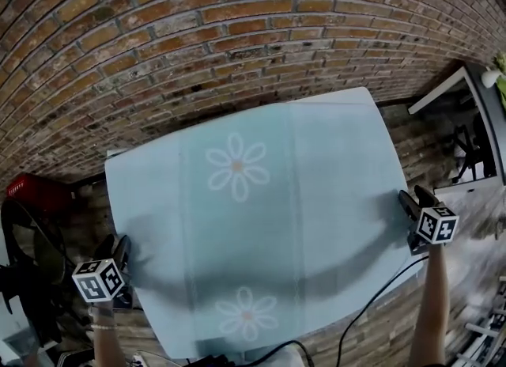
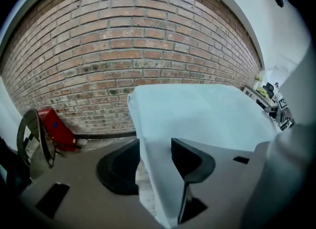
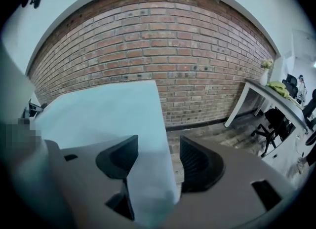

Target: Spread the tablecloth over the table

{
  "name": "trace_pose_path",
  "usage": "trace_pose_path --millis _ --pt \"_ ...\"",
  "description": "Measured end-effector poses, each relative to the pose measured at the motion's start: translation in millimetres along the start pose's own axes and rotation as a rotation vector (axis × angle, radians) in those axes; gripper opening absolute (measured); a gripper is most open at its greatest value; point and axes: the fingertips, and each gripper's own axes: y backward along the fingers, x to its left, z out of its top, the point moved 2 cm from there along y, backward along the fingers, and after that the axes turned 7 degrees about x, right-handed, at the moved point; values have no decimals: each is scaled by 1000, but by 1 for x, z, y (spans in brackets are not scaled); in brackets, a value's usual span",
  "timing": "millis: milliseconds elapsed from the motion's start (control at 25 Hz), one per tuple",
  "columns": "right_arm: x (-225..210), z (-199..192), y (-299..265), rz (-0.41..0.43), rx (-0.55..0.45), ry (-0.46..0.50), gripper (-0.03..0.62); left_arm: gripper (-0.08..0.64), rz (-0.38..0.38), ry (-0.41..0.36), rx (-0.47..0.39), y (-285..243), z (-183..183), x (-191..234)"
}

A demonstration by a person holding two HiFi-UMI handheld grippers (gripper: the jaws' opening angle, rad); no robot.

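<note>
The tablecloth (image 1: 261, 223), pale blue with two white flower motifs, lay flat and spread across the table, whose top was wholly covered. Straight fold creases ran across the cloth from its near edge to its far edge. Its far edge lay close to the brick wall (image 1: 198, 33).

The left gripper (image 1: 117, 248) stood at the cloth's left edge, near the near corner. In the left gripper view its jaws were spread apart, and the hanging edge of the tablecloth (image 2: 197, 114) ran down through the gap of the left gripper (image 2: 155, 146). The cloth lay close against the right-hand jaw and well clear of the left-hand one. No pinch was seen.

The right gripper (image 1: 413, 201) stood at the cloth's right edge, about midway along it. In the right gripper view its jaws were likewise spread, with the drooping edge of the tablecloth (image 3: 98, 109) passing between the jaws of the right gripper (image 3: 159, 149). The cloth sat against the left-hand jaw and apart from the right-hand one. It was not clamped.

A red object (image 1: 35, 191) sat on the floor to the left of the cloth, by the wall. A white desk (image 1: 443, 88) stood beyond the cloth's far right corner, with a dark office chair (image 3: 269, 124) beside it. A black cable (image 1: 371, 294) trailed off the cloth's near right corner.
</note>
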Motion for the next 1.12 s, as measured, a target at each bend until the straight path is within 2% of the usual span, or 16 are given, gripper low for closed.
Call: trace_pose_path --millis 80,200,400,560,800,1120 --pt "2 -15 4 5 -9 -19 262 206 -10 -17 9 2 -4 -3" --pt "1 -18 6 1 -24 -5 256 210 -30 -62 23 0 -7 -14" --pt "9 -11 0 23 -8 43 196 206 -17 -89 20 1 -8 -16" --pt "15 3 -10 -17 -33 70 135 132 2 -133 23 -2 -4 -23" --pt "16 31 -29 -24 -34 86 127 132 27 -88 -2 -5 3 -21" --pt "25 72 -58 -32 -48 135 107 97 65 -87 -32 -14 19 -19"
